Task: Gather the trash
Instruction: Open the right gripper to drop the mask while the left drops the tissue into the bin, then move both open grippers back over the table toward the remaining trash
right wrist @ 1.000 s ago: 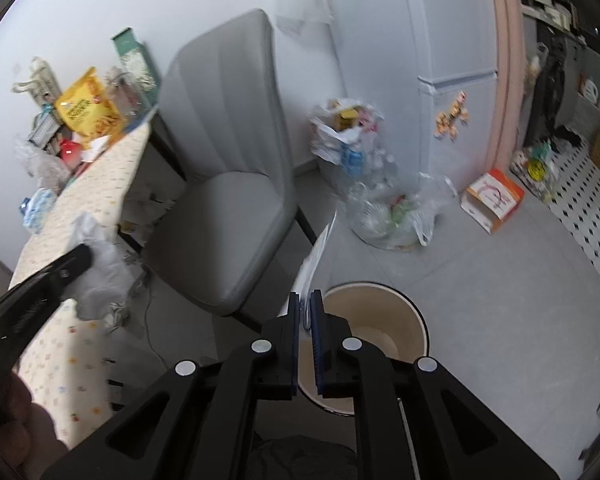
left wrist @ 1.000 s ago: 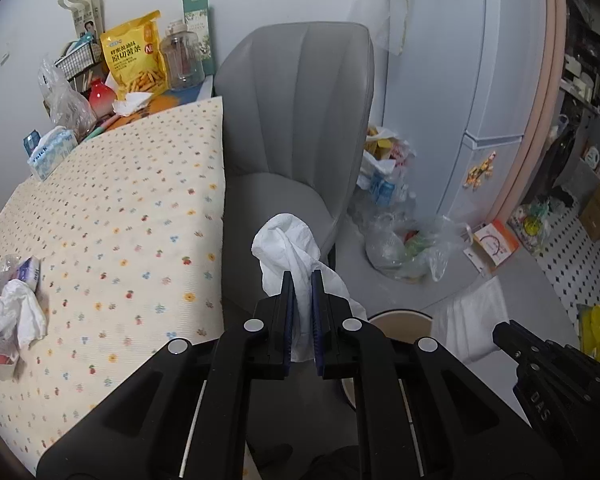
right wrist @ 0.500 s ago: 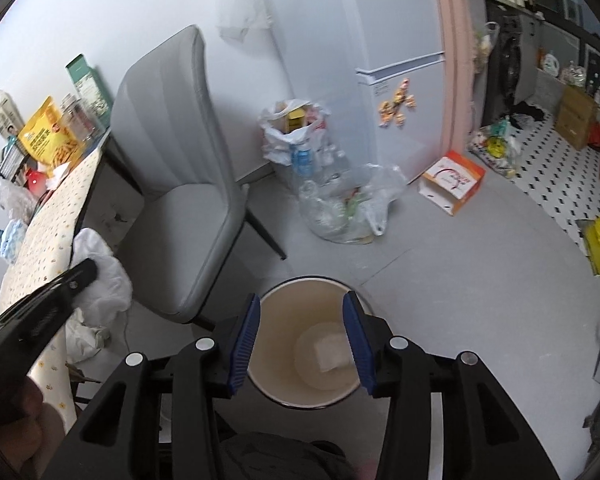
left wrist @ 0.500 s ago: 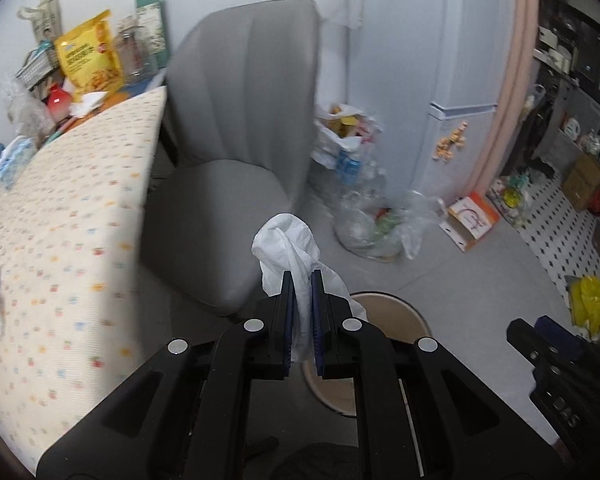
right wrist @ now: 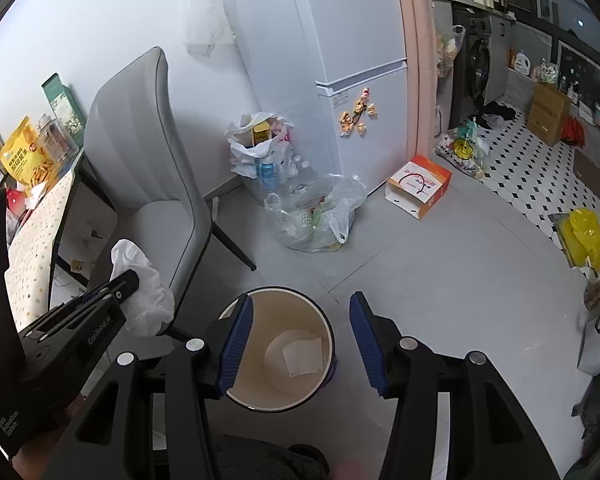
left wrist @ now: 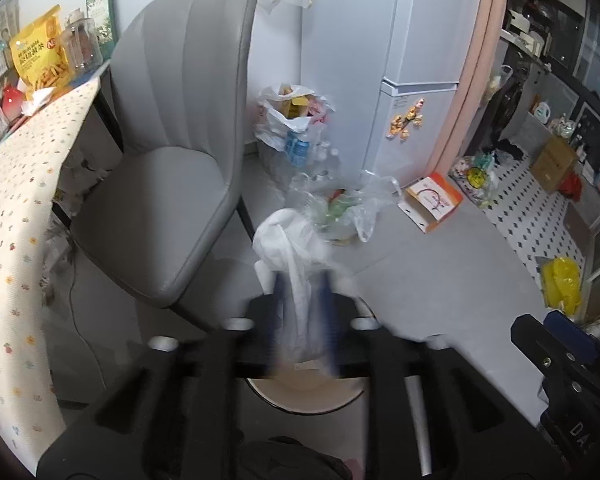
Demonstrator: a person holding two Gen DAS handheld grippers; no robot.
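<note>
- The white tissue wad hangs between the blue fingers of the left tongs, above the rim of the cream bin on the floor; the fingers are motion-blurred.
- The left tongs' jaws have just been opening, with the wad still between them. Whether the pads still press on it cannot be told from the blur. In the right wrist view the wad bulges out beside the tip of the left tongs, left of the bin and in front of the chair seat.
- The bin stands upright and open. A flat white paper lies on its bottom.
- The right tongs hover over the bin, jaws spread and nothing between them; they too have just been opening. In the left wrist view the right tongs show at the lower right edge.
- A grey upholstered chair stands just left of the bin, pushed up to the bench, which wears a cream cloth with small coloured dots.
- At the bench's far end stand a yellow snack bag, a clear jar and a green carton.
- Behind the bin, against a white fridge, sit a clear plastic bag of rubbish and a white bag stuffed with bottles.
- An orange-and-white box lies on the grey floor to the right, and a yellow bag further right.
</note>
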